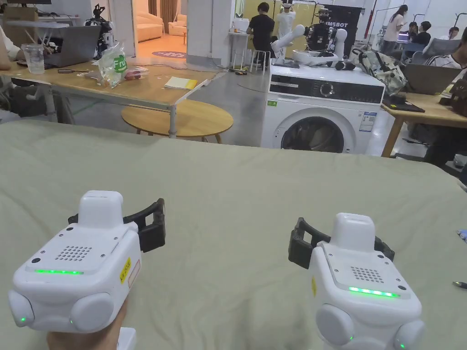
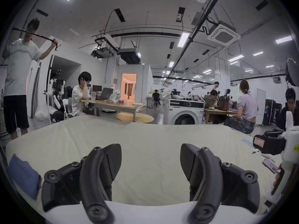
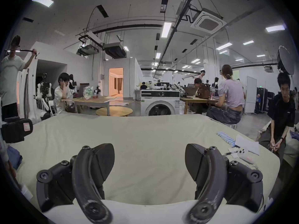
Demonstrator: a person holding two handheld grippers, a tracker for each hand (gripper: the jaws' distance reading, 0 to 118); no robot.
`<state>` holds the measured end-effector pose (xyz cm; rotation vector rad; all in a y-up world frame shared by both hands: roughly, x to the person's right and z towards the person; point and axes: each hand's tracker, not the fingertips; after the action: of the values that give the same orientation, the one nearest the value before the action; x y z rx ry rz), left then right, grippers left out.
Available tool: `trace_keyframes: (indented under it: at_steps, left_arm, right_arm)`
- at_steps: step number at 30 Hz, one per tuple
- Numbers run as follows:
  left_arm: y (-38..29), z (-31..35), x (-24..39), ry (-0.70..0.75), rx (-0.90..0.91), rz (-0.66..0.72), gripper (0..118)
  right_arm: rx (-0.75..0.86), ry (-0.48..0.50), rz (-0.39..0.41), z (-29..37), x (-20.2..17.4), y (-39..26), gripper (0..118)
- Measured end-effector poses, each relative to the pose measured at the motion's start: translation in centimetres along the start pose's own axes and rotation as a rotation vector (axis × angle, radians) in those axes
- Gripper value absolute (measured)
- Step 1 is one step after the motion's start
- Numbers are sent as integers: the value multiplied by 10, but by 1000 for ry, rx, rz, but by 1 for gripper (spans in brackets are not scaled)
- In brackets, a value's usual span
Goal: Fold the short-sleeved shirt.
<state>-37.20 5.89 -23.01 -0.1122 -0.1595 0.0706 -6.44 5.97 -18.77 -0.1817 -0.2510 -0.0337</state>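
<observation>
A pale green sheet (image 1: 237,191) covers the wide flat surface in front of me. My left gripper (image 1: 116,214) hovers over its near left part and is open, with nothing between the jaws (image 2: 150,153). My right gripper (image 1: 342,237) hovers over the near right part, also open and holding nothing (image 3: 149,151). The two are level with each other and about a hand's width apart. A piece of blue cloth (image 2: 22,175) lies at the sheet's far left edge, beside the left gripper; I cannot tell what garment it is.
On the sheet's right edge lie a row of blue packets (image 3: 225,136), a sheet of paper (image 3: 247,144), a pen and a small white device (image 3: 244,153). A person in black (image 3: 283,114) sits by that edge. Beyond the far edge stand a washing machine (image 1: 321,114) and a round wooden table (image 1: 182,119).
</observation>
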Motion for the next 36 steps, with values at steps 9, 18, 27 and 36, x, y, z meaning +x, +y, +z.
trace_keyframes:
  at_steps: [9, 18, 27, 36]
  left_arm:
    - [0, 1, 1, -13, -6, -47, 75]
    - [0, 2, 1, 24, 9, -46, 75]
    - [0, 3, -1, 23, 0, -26, 75]
    - [-1, 1, -3, 42, -10, -37, 75]
  right_arm:
    - [-44, 79, -166, -1, 10, 12, 91]
    - [-79, 32, -154, -4, 6, 15, 91]
    - [-63, 36, -129, -2, 1, 13, 91]
    - [-70, 21, -88, -6, -2, 12, 91]
